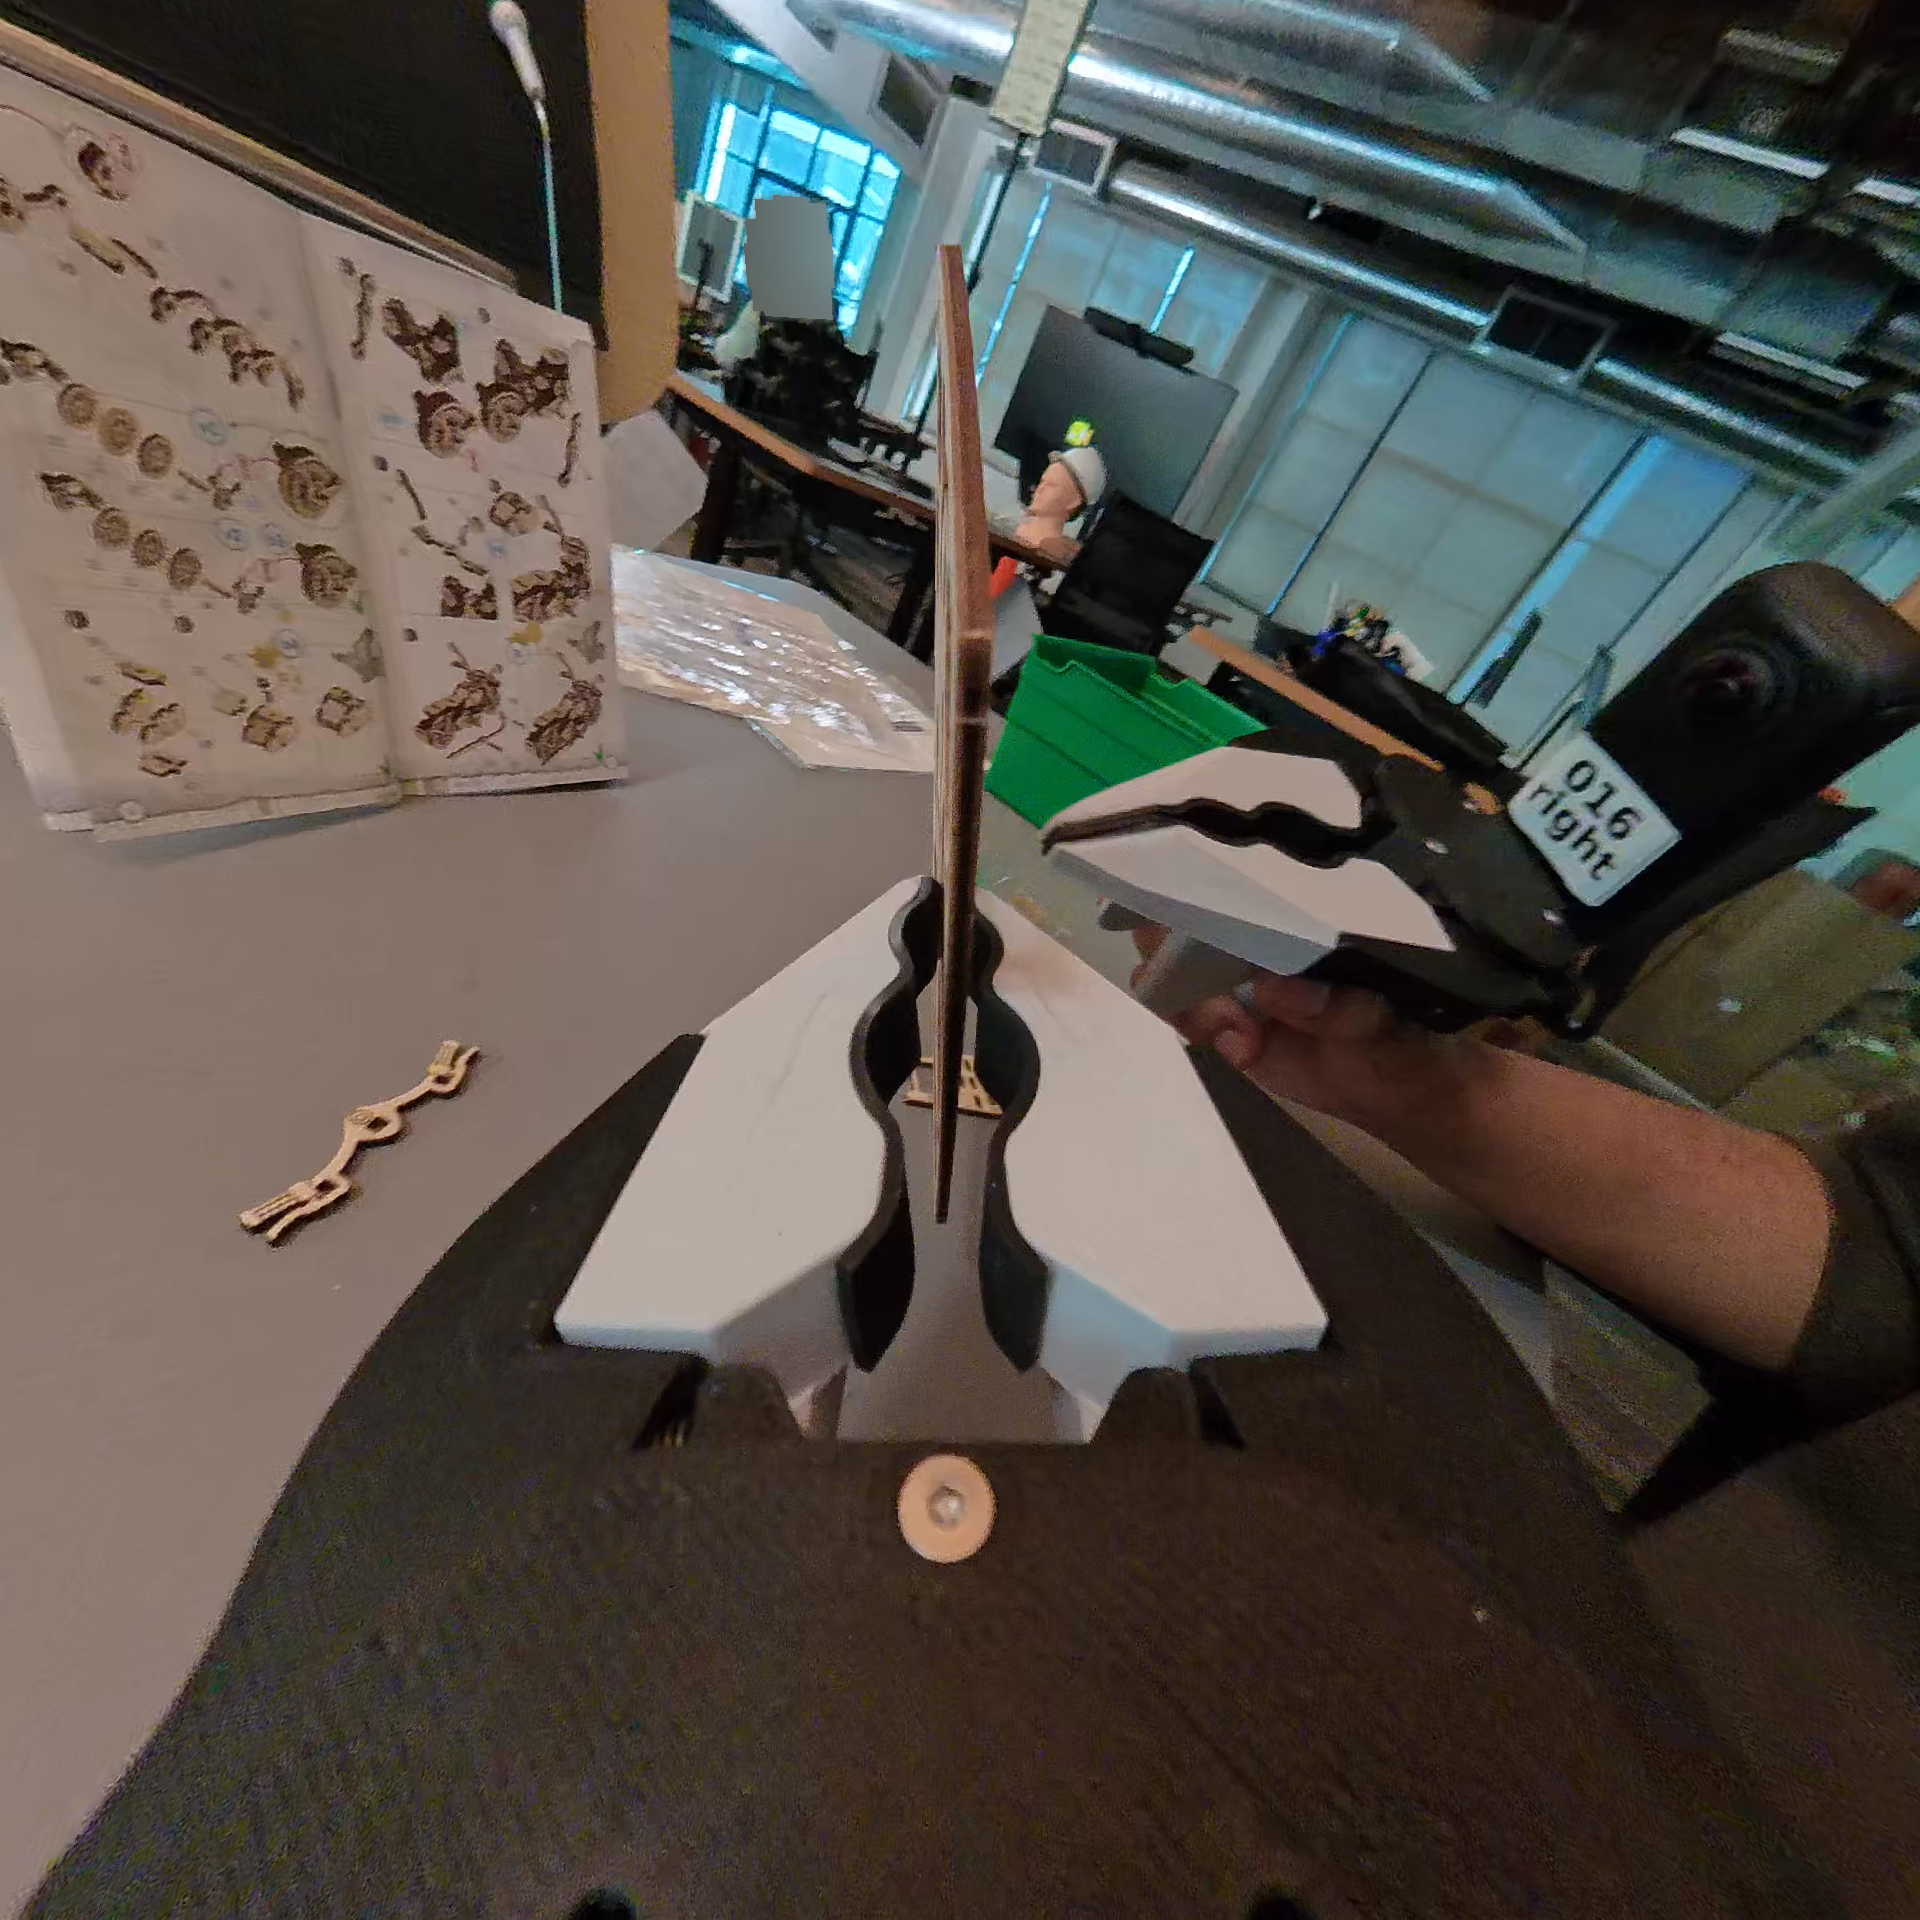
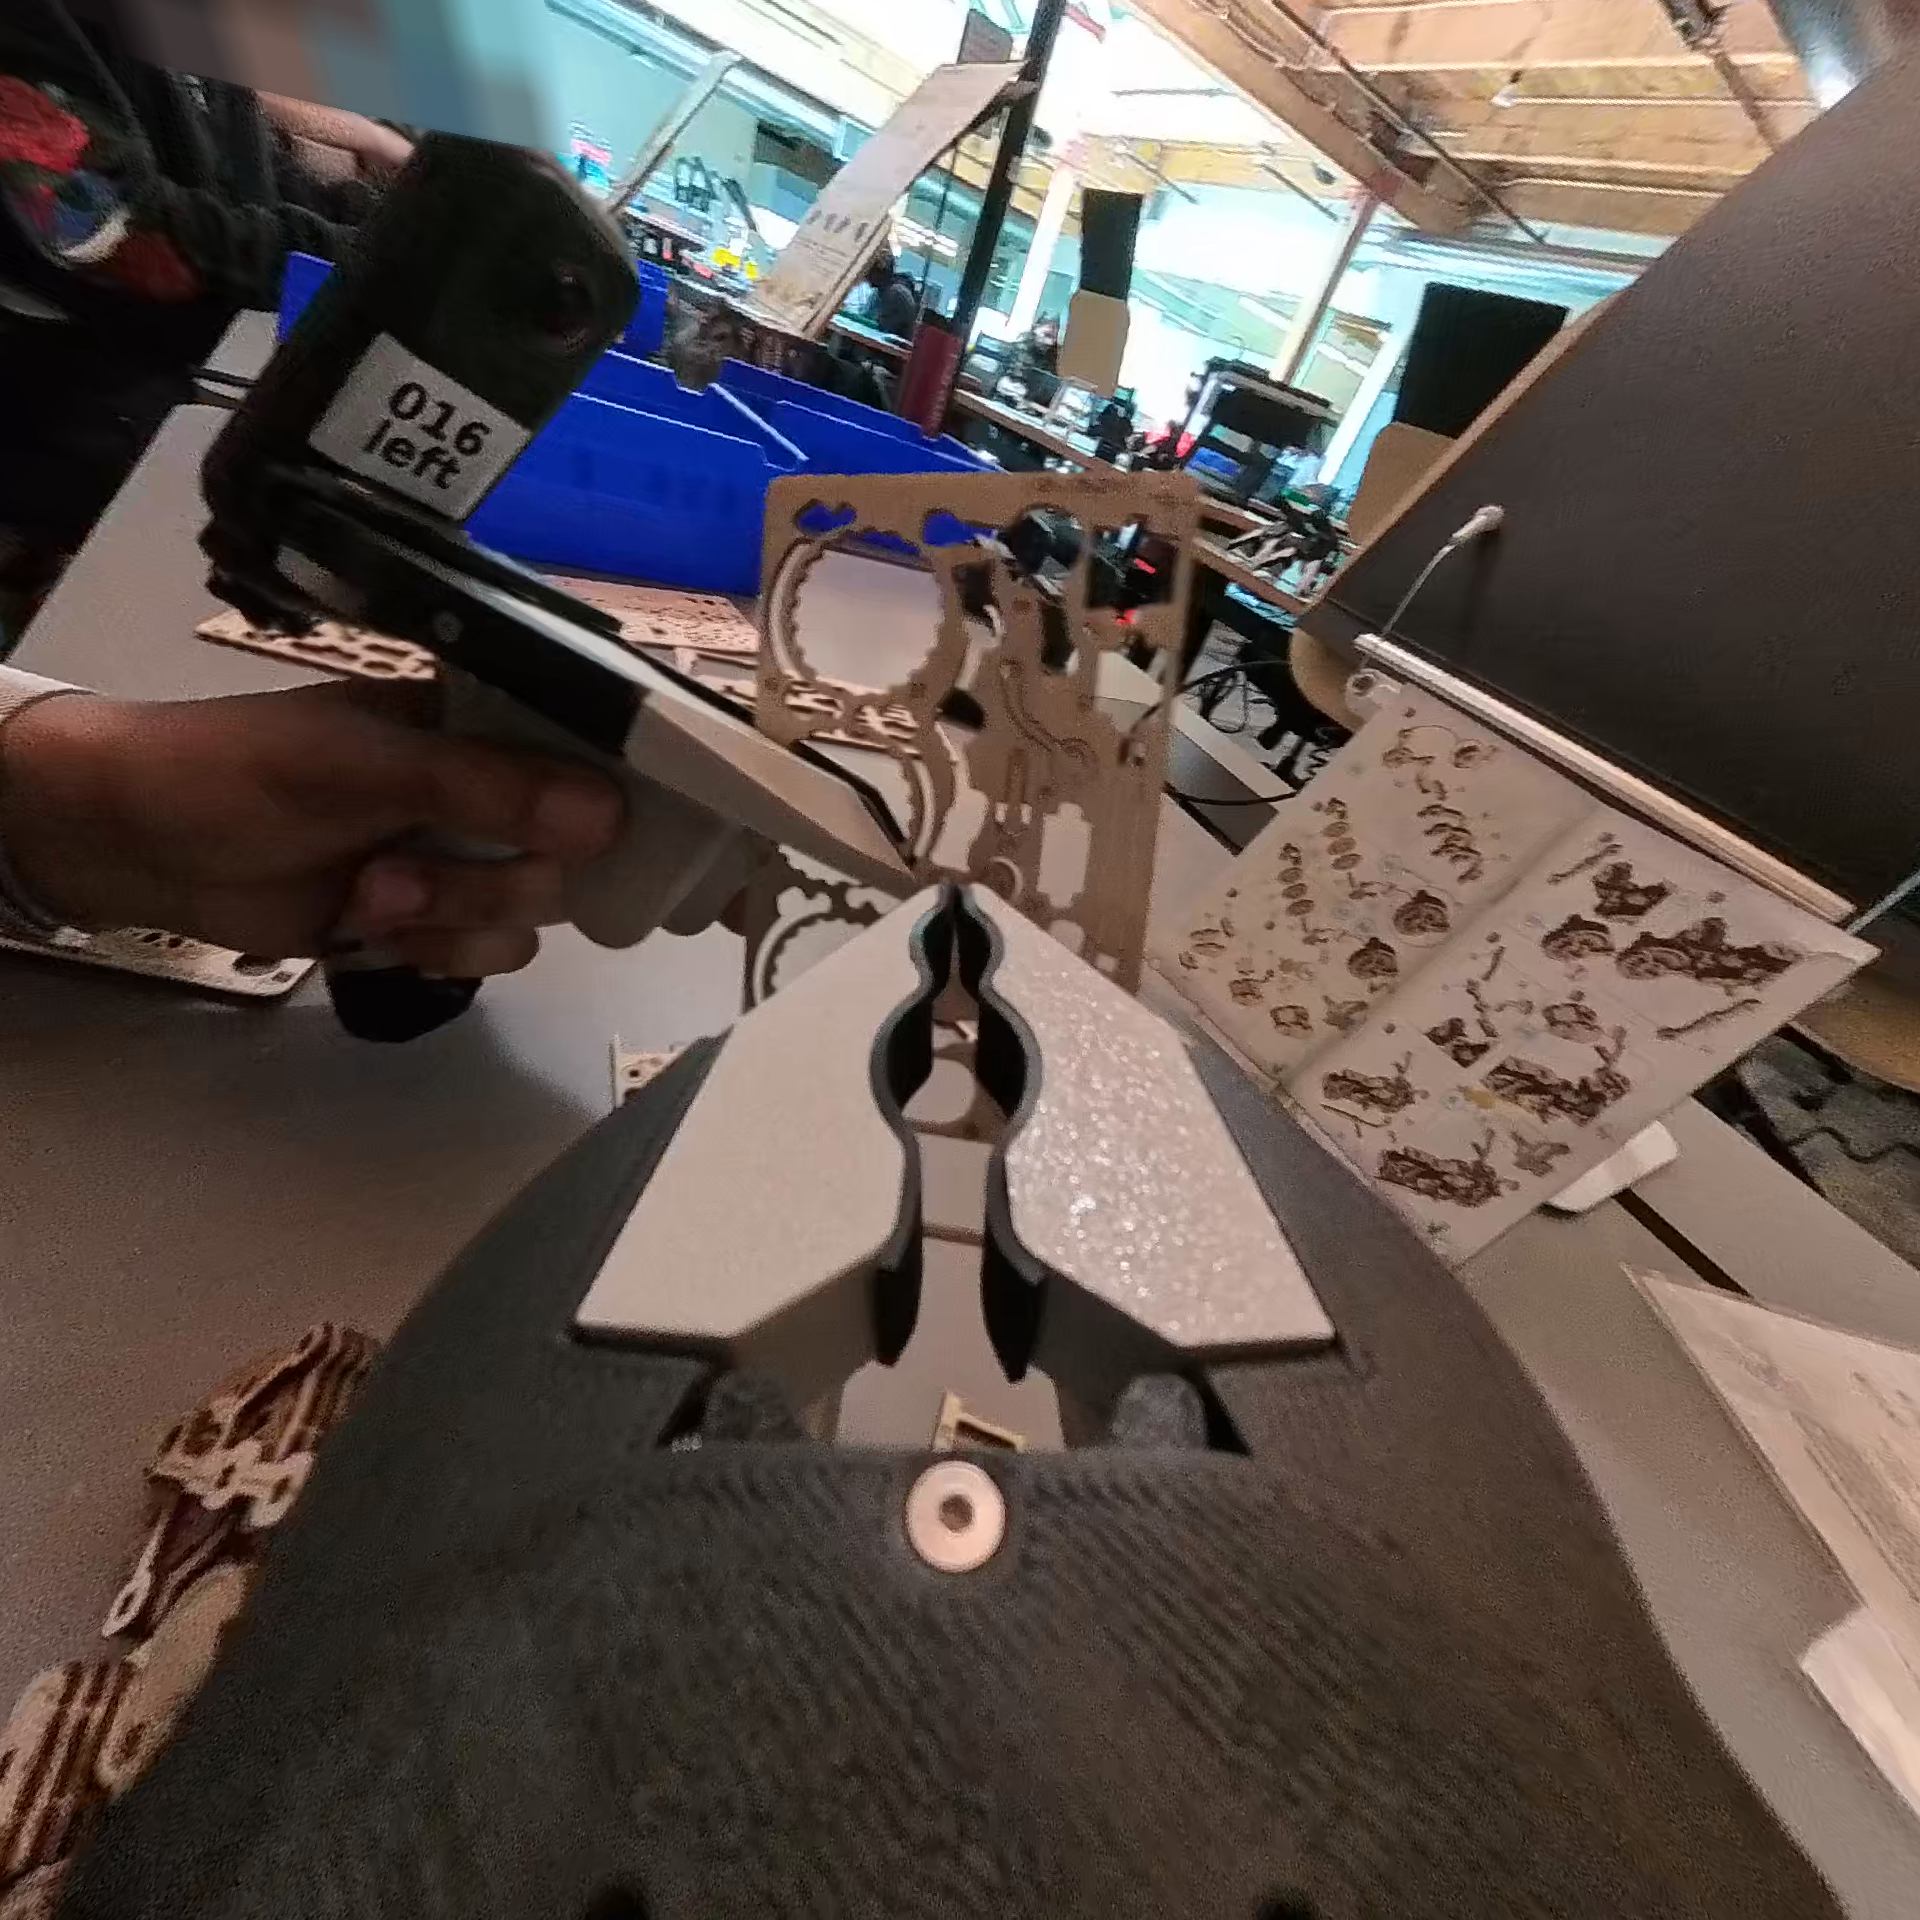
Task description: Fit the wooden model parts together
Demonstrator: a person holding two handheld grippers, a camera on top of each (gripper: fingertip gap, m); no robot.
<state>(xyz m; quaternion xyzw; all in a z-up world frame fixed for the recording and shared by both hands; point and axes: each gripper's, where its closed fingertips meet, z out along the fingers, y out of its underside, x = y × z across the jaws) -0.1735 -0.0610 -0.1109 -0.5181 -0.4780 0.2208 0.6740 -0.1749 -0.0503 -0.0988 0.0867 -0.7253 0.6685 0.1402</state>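
Note:
My left gripper (image 1: 948, 904) is shut on a thin wooden parts sheet (image 1: 961, 520) and holds it upright, edge-on to its own camera. The right wrist view shows the sheet's face (image 2: 1049, 675), with cut-out holes and several parts still in it, and the left gripper (image 2: 904, 847) pinching its lower left edge. My right gripper (image 2: 951, 896) is shut, its tips just in front of the sheet's lower part. In the left wrist view the right gripper (image 1: 1051, 831) sits a little to the right of the sheet, apart from it. A loose wooden link part (image 1: 358, 1138) lies on the grey table (image 1: 520, 935).
An open instruction booklet (image 1: 312, 520) stands propped at the back; it also shows in the right wrist view (image 2: 1507, 966). A green bin (image 1: 1091, 717) and a paper sheet (image 1: 748, 655) lie beyond. Blue bins (image 2: 675, 457), more wooden sheets (image 2: 665, 623) and a wooden piece (image 2: 208, 1475) are around.

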